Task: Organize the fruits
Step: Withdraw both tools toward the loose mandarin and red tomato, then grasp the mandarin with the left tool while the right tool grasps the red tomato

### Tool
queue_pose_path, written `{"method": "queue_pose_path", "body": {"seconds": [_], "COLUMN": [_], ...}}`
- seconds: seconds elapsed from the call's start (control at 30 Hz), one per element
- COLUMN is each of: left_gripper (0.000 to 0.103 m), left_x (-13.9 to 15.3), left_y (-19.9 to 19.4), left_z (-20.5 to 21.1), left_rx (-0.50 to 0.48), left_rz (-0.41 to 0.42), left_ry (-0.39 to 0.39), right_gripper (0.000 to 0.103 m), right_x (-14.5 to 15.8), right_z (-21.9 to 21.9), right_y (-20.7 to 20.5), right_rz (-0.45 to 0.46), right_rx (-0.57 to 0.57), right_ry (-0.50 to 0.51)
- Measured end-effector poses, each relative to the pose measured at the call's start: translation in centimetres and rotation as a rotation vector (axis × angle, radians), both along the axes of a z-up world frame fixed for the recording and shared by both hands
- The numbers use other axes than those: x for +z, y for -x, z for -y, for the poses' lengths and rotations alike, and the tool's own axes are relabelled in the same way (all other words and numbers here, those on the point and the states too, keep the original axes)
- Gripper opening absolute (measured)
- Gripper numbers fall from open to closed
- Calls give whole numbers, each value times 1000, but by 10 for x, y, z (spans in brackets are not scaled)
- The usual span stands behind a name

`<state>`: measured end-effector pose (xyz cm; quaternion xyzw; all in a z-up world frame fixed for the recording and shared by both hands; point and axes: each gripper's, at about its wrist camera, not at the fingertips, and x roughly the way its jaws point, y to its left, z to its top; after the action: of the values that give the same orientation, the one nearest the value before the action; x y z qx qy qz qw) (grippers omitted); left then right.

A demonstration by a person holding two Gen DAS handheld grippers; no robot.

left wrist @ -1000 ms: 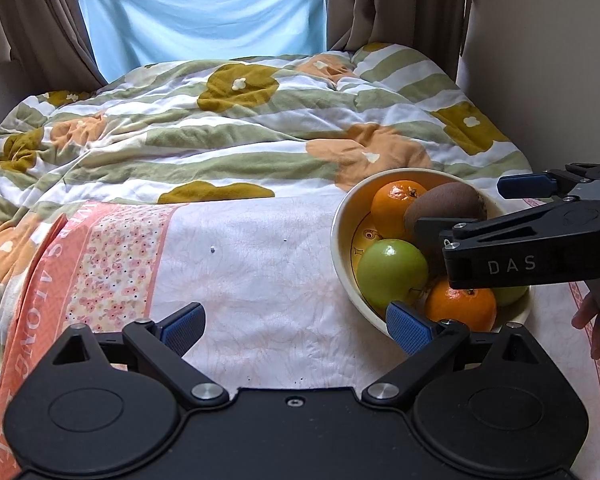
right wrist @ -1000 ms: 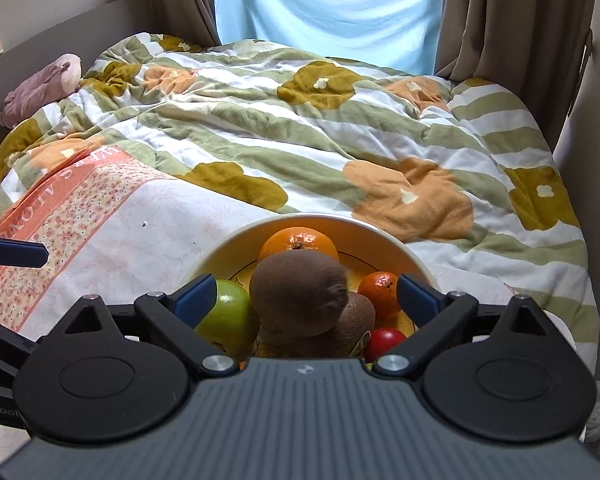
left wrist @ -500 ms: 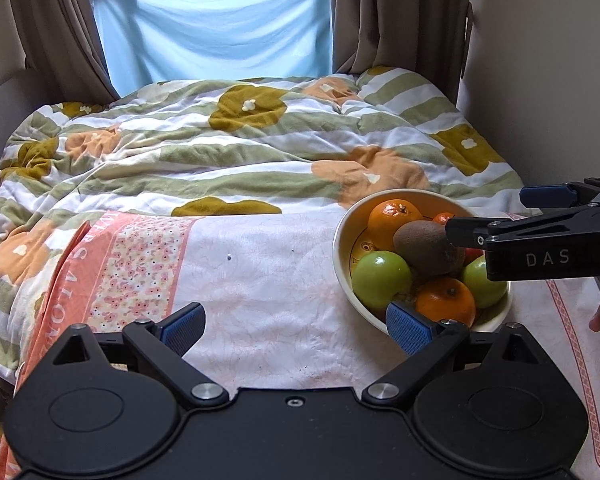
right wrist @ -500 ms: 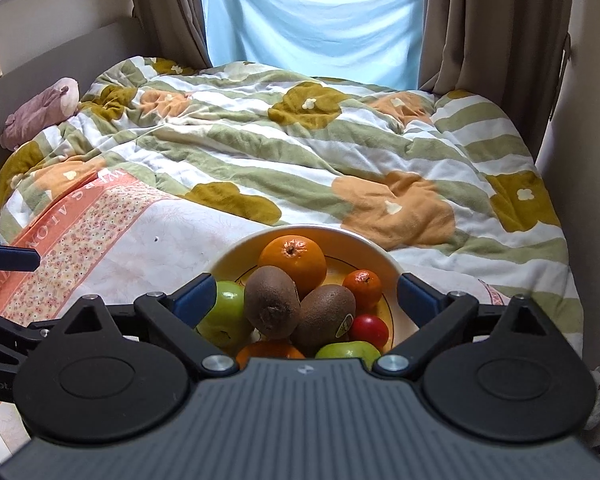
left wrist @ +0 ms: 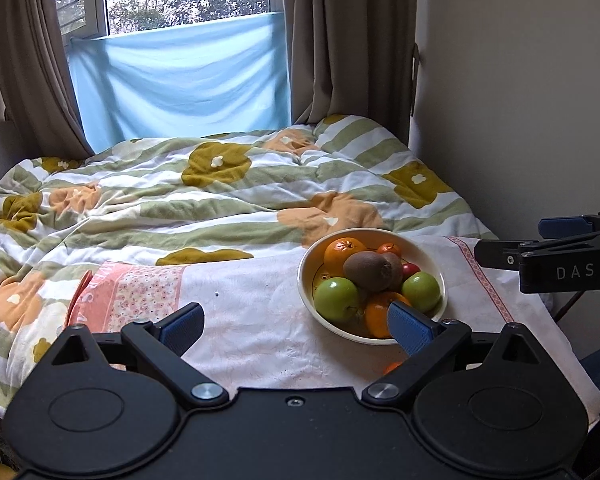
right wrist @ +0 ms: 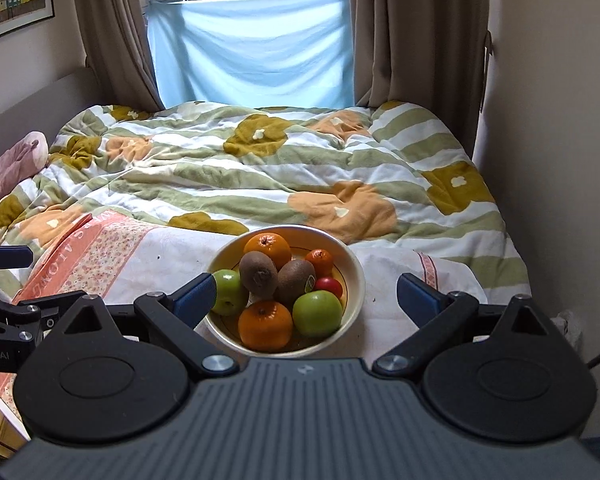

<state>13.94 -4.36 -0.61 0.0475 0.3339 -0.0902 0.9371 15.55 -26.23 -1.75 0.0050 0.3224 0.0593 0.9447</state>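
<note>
Fuzzy brown kiwi (right wrist: 258,273) atop the cream ceramic bowl (right wrist: 354,276): light, soft, bruisable, so pinch its middle. Left tool (left wrist: 296,326) and right tool (right wrist: 306,294) both gape wide, empty.

We see a cream bowl (right wrist: 354,276) sitting upright on the white cloth, filled with fruit. At its far side lies a large orange (right wrist: 267,249), with a small mandarin (right wrist: 319,261) beside it. Two brown kiwis (right wrist: 258,273) lean together in the middle; one carries a small sticker. Green apples (right wrist: 317,313) flank them left and right, another orange (right wrist: 265,325) rests nearest, and a small red fruit (right wrist: 329,285), perhaps a tomato, peeks between.
</note>
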Motion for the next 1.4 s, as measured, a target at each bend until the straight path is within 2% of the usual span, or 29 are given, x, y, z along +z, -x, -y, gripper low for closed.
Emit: {"method": "queue_pose_path", "body": {"seconds": [0.2,0.37,0.7,0.9,1.07,1.2,1.4], "left_gripper": [101,101,100,99,91,88,74], "left_x": [1,-10,-57,-95,-125,-145,-159], "left_y": [18,28,20,6,-12,-25,-38], "left_z": [-3,-5,12,35,56,70,80], "left_rx": [-62,-112,-280,-393,-470,-524,-557], "left_rz": [6,-7,-49,-39,-55,-74,-117], "left_ry": [2,8,-23,-105,-161,-196,-199], "right_gripper": [103,103,103,103,103,103,103], "right_x": [-1,-12,-50,-80,-105,-119,-131], "right_z": [1,-2,4,10,13,15,17], "right_y": [38,61,75,67,56,48,42], "right_rz": [-20,-33,-70,-88,-113,-137,-161], "right_rx": [-74,-117,-176,-183,-181,-188,-178], "right_ry": [-17,-11,-68,-93,-100,-105,-104]}}
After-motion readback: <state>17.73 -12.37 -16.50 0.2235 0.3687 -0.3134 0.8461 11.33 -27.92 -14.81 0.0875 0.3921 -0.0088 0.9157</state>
